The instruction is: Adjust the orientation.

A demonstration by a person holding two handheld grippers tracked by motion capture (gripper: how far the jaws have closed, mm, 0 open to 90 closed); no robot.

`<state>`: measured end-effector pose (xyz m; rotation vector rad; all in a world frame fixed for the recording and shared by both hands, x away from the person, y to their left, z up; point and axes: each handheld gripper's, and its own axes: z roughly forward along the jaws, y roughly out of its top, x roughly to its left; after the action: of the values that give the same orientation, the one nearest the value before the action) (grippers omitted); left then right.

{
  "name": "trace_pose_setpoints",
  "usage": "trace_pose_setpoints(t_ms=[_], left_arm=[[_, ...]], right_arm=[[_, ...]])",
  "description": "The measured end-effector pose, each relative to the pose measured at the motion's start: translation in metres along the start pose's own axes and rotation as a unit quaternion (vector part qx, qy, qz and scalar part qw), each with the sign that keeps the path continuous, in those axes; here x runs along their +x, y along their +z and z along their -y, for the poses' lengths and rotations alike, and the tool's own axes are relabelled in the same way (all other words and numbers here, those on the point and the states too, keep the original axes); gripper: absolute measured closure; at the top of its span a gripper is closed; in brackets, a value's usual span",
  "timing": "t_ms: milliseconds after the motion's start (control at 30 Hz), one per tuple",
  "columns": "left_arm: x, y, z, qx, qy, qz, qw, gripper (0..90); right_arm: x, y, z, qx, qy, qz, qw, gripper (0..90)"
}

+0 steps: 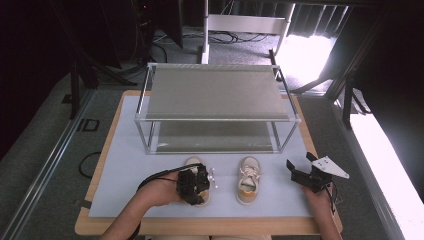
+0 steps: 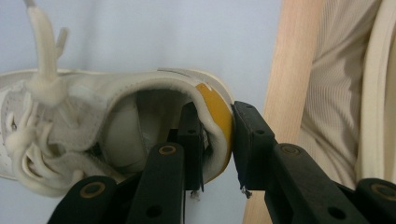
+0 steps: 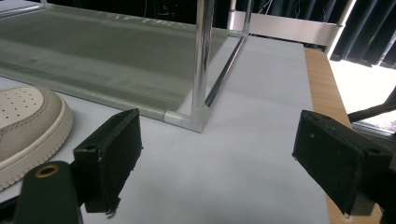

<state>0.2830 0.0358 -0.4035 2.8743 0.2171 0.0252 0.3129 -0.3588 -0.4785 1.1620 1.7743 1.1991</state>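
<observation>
From above, L gripper (image 1: 194, 186) sits over the left shoe (image 1: 200, 172), w/ the grip hidden. Its own view shows jaws clamped on the yellow heel (image 2: 217, 126). R gripper (image 1: 300, 175) wide open, empty, near right shoe (image 1: 248, 180), facing rack (image 1: 215, 120).

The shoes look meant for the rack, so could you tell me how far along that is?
Nothing is shelved yet: the rack holds nothing. In hand: the left gripper has clamped the left shoe at its heel. Left: the right shoe, untouched; the right gripper waits open.
</observation>
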Motion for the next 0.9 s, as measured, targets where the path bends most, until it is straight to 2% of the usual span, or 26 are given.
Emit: trace_pose_setpoints(t_ms=[67, 133, 267, 367, 500, 633, 767, 833, 900], left_arm=[[0.0018, -0.0013, -0.0003, 0.006, -0.006, -0.001, 1.0, 72.8], [0.0012, -0.0027, 0.0002, 0.015, -0.002, 0.0, 0.9999, 72.3], [0.0037, -0.0025, 0.0002, 0.024, -0.007, 0.011, 0.9996, 72.2], [0.006, -0.0008, -0.0016, 0.013, -0.026, 0.014, 0.9995, 68.8], [0.0051, 0.0021, -0.0007, -0.001, -0.029, 0.012, 0.9995, 68.0], [0.005, -0.0003, 0.0023, 0.002, -0.026, 0.011, 0.9996, 68.1], [0.0054, -0.0002, 0.005, -0.003, -0.029, 0.012, 0.9995, 67.9], [0.0056, -0.0001, 0.0056, -0.005, -0.029, 0.013, 0.9995, 67.9], [0.0054, 0.0002, 0.006, -0.009, -0.031, 0.013, 0.9994, 67.8]], right_arm=[[-0.0001, 0.0001, 0.0, 0.0, 0.0, 0.0, 1.0, 15.0], [0.0001, 0.0001, -0.0001, 0.0, 0.0, 0.0, 1.0, 15.0], [0.0, 0.0002, -0.0001, 0.001, 0.0, 0.0, 1.0, 15.0], [0.0002, 0.0001, 0.0, 0.0, -0.001, 0.0, 1.0, 15.0], [0.0004, -0.0001, 0.0001, -0.001, -0.005, -0.002, 1.0, 14.9], [0.0006, -0.001, 0.0003, -0.005, -0.005, -0.004, 1.0, 14.8], [-0.0003, -0.002, 0.0007, -0.01, -0.005, -0.016, 0.9998, 14.7], [-0.0012, -0.0013, 0.0, -0.001, -0.002, -0.037, 0.9993, 12.8], [-0.0018, -0.0007, -0.0006, 0.006, 0.001, -0.045, 0.999, 12.8]])
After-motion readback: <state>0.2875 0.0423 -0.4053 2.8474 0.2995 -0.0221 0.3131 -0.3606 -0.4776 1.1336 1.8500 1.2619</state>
